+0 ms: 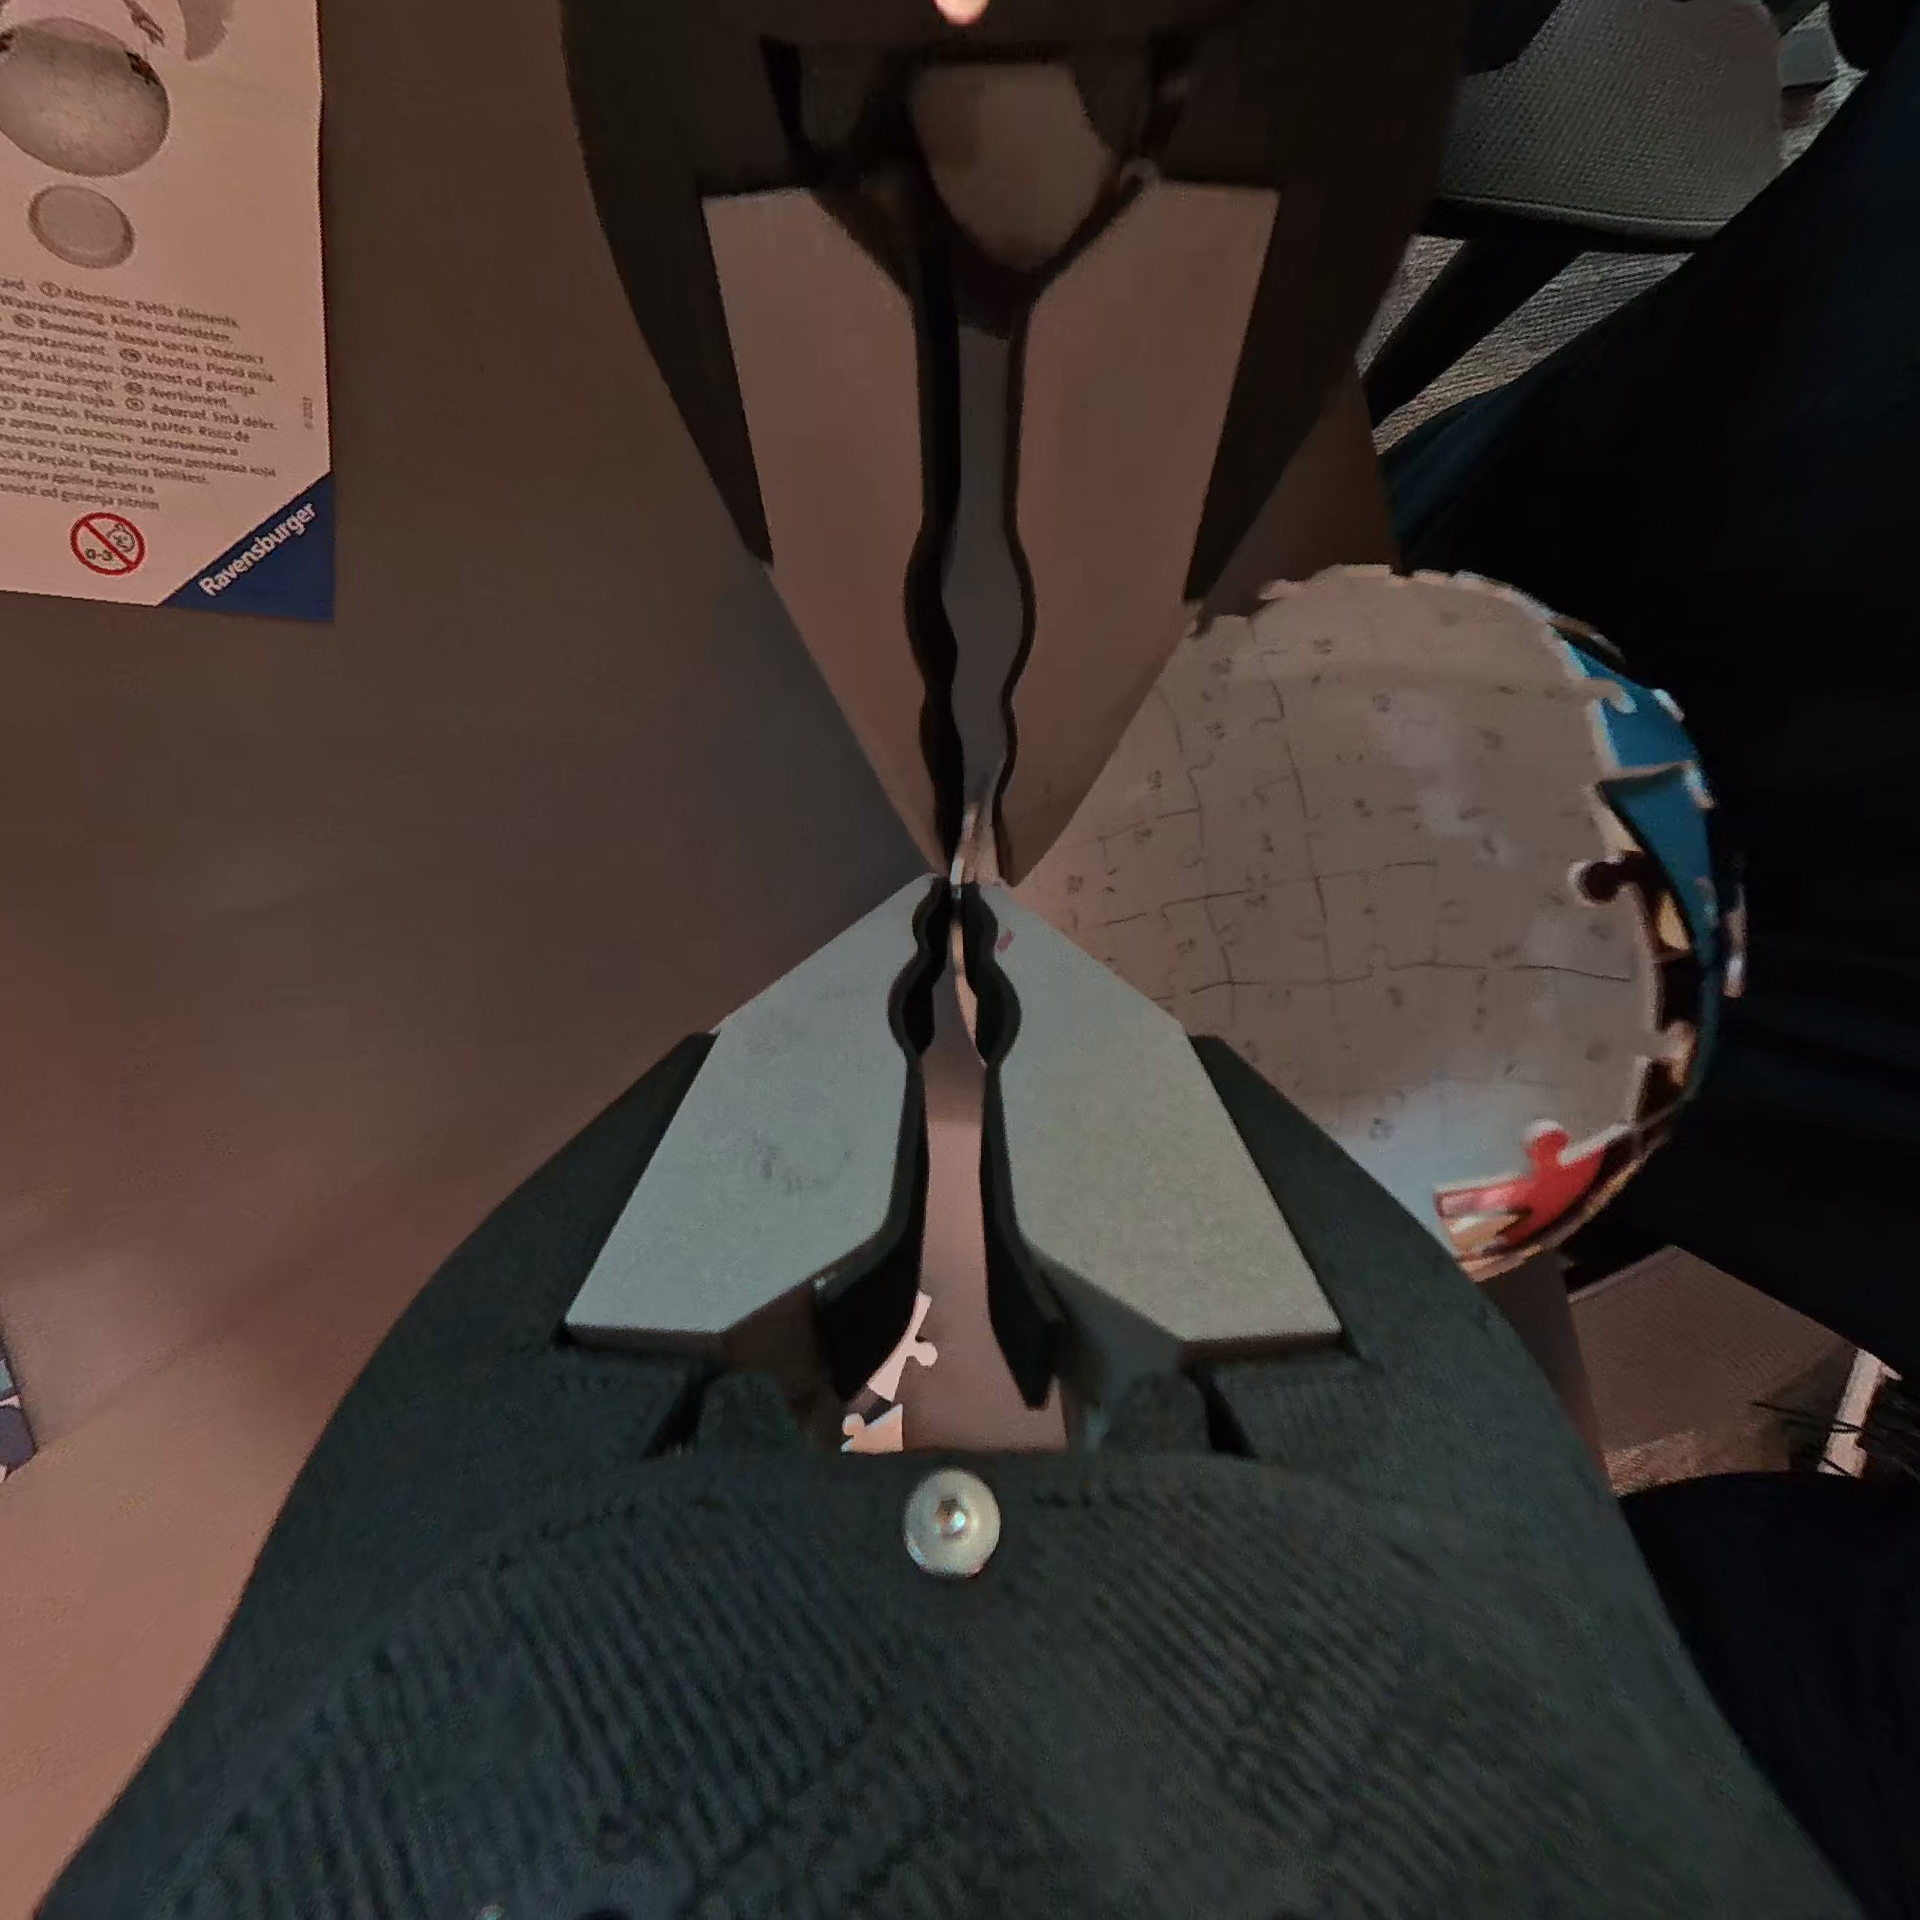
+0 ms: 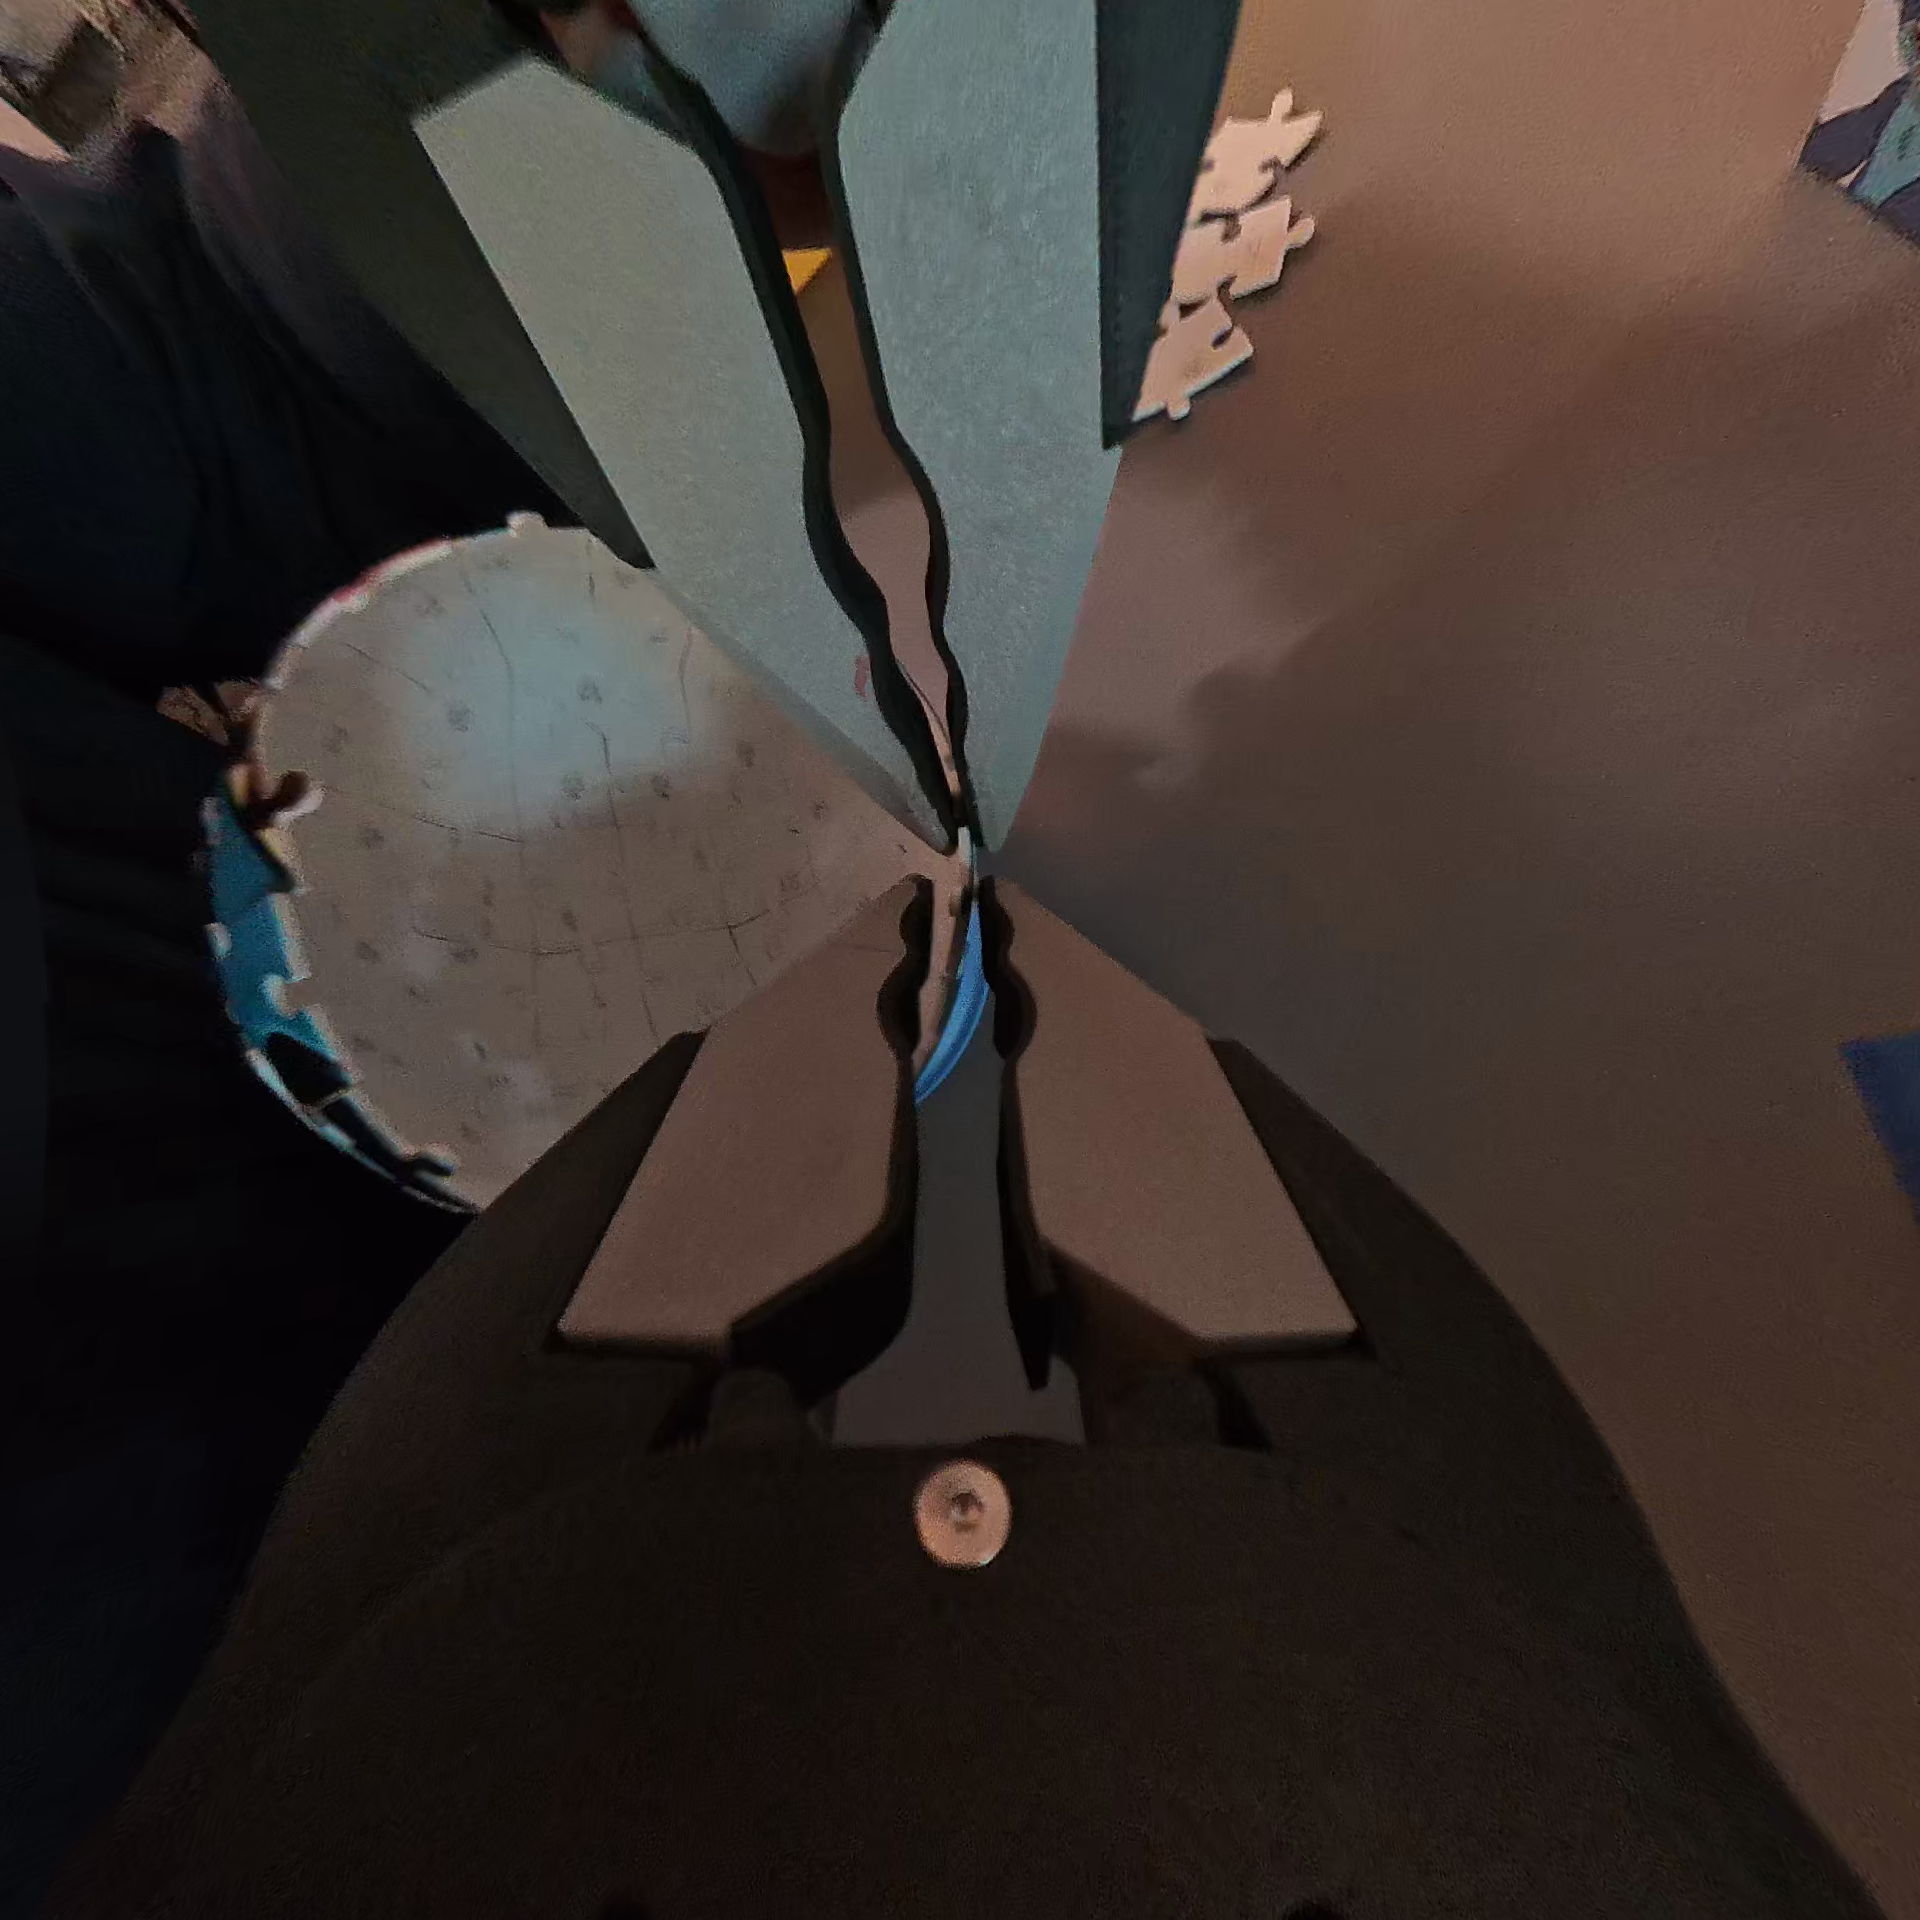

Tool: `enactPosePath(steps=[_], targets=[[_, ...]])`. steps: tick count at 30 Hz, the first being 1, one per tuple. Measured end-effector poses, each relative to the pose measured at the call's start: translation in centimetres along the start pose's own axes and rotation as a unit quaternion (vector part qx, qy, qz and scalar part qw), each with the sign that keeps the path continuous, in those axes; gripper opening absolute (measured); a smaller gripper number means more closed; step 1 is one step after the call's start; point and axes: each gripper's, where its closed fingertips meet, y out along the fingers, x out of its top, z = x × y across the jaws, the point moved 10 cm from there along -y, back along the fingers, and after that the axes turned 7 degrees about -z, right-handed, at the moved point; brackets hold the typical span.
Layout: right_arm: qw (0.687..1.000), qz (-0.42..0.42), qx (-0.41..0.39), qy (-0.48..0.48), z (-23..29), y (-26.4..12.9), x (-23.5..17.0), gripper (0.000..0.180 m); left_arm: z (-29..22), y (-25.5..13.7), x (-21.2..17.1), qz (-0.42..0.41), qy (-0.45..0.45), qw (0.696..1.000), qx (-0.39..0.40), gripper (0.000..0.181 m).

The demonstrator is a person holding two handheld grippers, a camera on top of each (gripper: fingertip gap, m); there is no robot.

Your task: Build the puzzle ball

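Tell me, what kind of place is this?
Probably a hobby or work table indoors: a brown tabletop holding a half-built puzzle ball, loose puzzle pieces and a printed instruction sheet.

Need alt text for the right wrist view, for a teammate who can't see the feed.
The right tongs meet the other tongs tip to tip, both pinching the rim of the half-built puzzle ball, whose pale inside faces the camera at left. A few loose puzzle pieces lie on the brown table at upper right.

Qty: 1 half-built white-inside puzzle ball shell [image 1: 1351, 904], right of fingers; 1 printed instruction sheet [image 1: 156, 312], upper left; approx. 3 loose white flat puzzle pcs [image 2: 1231, 239].
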Motion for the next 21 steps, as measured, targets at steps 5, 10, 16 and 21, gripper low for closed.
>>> enactPosePath(steps=[5,10,16,21], targets=[[1.000,-0.004,0.004,0.002,-0.1,-0.1,0.0,0.001,-0.2,-0.3,0.2,-0.010,0.001,1.000,0.000,0.000],[1.000,0.018,-0.006,-0.005,0.1,0.1,-0.2,0.002,0.0,-0.3,0.1,-0.012,-0.007,1.000,-0.003,0.000],[0.995,0.085,-0.027,-0.043,0.5,0.4,0.7,0.010,-0.1,-0.2,0.1,-0.008,-0.008,1.000,-0.006,0.000],[0.990,0.115,-0.030,-0.072,1.0,0.9,1.4,0.001,-0.5,-0.7,0.0,-0.009,-0.006,1.000,0.003,0.001]])
